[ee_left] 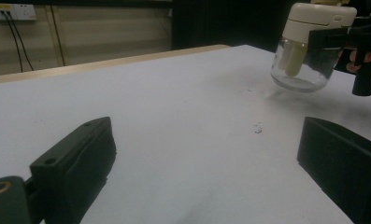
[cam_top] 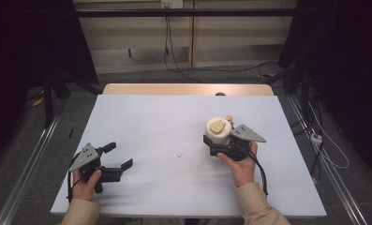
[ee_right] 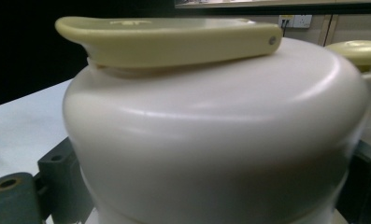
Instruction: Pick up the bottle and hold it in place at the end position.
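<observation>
At the near left of the table [cam_top: 141, 122], the left gripper [cam_top: 119, 157] rests low over the white surface with its jaws spread wide and nothing between them; in the left gripper view the two black jaws stand well apart with bare tabletop in the gap, pointing across toward the right side. A few small dark specks [cam_top: 181, 155] lie on the surface near the middle. To the right, the right gripper [cam_top: 219, 142] is closed around the jar [cam_top: 219, 131], a clear glass body under a wide cream lid [ee_right: 211, 140] with a yellowish flip tab [ee_right: 174, 39] on top; the jaws press the lid's sides, seen at both lower edges of the right gripper view. In the left gripper view the jar's glass base looks lifted just off the table, with a soft shadow under it, though contact is hard to rule out. The step in hand seems to be carrying or presenting the jar while the other gripper waits. The next move likely calls for bringing the jar toward the middle and having the open left gripper come in on the glass body or the tab, squarely and without knocking the jar askew.
</observation>
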A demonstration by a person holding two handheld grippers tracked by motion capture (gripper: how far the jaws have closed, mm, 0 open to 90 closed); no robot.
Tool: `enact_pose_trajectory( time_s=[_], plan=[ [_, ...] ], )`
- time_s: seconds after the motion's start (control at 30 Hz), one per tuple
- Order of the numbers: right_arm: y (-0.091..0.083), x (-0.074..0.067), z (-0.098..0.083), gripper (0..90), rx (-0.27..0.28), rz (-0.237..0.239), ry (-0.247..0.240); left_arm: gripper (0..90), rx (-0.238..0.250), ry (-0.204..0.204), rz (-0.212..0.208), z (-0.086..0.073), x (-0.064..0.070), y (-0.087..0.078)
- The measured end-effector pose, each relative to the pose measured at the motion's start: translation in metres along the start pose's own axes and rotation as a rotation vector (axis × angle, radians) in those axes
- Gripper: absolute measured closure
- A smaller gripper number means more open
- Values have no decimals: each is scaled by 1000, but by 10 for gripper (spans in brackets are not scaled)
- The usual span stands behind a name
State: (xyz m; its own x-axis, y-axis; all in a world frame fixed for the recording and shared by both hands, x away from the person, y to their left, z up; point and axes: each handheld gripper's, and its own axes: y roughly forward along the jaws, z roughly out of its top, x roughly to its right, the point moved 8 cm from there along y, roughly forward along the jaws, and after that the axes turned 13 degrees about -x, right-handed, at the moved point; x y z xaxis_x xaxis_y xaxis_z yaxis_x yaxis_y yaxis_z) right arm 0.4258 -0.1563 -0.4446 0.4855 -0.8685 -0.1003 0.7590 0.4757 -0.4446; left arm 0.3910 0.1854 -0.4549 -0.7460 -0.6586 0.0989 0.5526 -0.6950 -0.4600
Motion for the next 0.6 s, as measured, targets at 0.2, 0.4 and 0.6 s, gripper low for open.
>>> enact_pose_trajectory(
  time_s=[0.2,0.4,0.6],
  plan=[
    [3,0,2,68,6,4,-3,39,1,-1,1,1,1,1],
    [6,1,2,68,2,6,3,40,0,2,2,0,1,0],
    [5,1,3,68,3,1,-2,40,6,-6,-4,0,2,-1]
  ],
)
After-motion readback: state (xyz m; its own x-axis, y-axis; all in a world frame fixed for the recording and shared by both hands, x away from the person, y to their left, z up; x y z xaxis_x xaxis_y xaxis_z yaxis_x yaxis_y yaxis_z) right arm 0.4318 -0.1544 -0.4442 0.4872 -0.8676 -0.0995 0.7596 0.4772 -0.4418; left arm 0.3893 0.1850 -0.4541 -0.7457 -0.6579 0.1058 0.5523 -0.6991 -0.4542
